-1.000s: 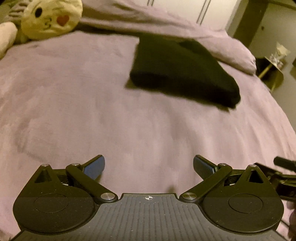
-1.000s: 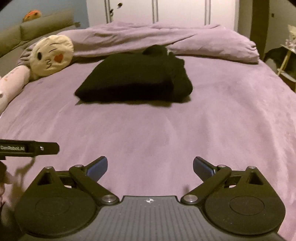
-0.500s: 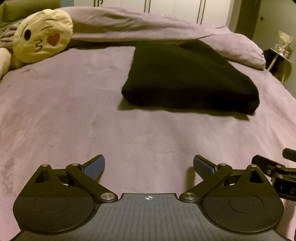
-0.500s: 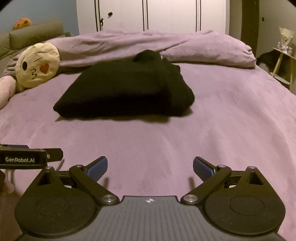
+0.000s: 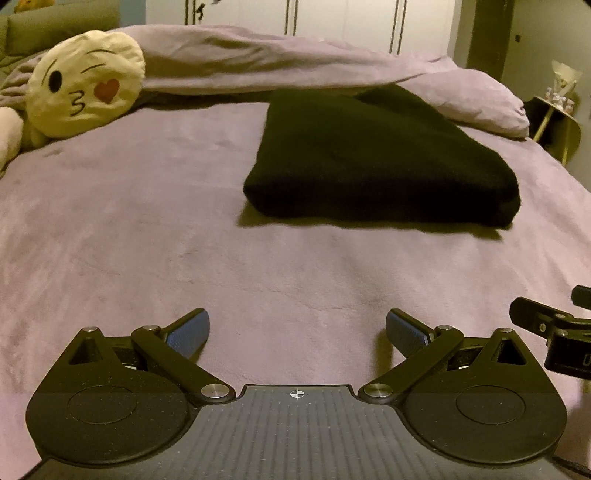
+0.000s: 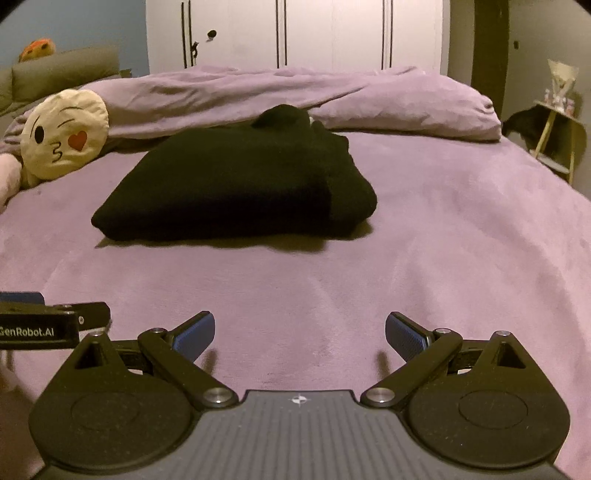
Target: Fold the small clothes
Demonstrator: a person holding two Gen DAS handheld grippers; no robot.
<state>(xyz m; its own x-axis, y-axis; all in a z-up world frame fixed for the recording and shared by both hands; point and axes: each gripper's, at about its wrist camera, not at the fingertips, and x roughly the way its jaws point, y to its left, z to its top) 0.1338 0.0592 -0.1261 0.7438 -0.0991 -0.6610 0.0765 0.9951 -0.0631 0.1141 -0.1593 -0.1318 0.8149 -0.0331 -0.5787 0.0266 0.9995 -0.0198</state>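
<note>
A black garment (image 5: 380, 158) lies folded into a thick rectangle on the purple bed (image 5: 147, 236); it also shows in the right wrist view (image 6: 240, 184). My left gripper (image 5: 297, 328) is open and empty, low over the sheet, well short of the garment. My right gripper (image 6: 300, 330) is open and empty too, at about the same distance from it. The two grippers are side by side: the right one shows at the left view's right edge (image 5: 554, 332), the left one at the right view's left edge (image 6: 44, 325).
A yellow kissing-emoji pillow (image 5: 85, 96) lies at the back left. A bunched purple duvet (image 6: 295, 99) runs along the far side behind the garment. A small side table (image 6: 557, 136) stands off the bed to the right. White wardrobe doors (image 6: 295, 33) are behind.
Both grippers have dropped lower and tilted up toward level, so the garment looms larger and more of the room shows. Both stayed open. The garment has not moved.
</note>
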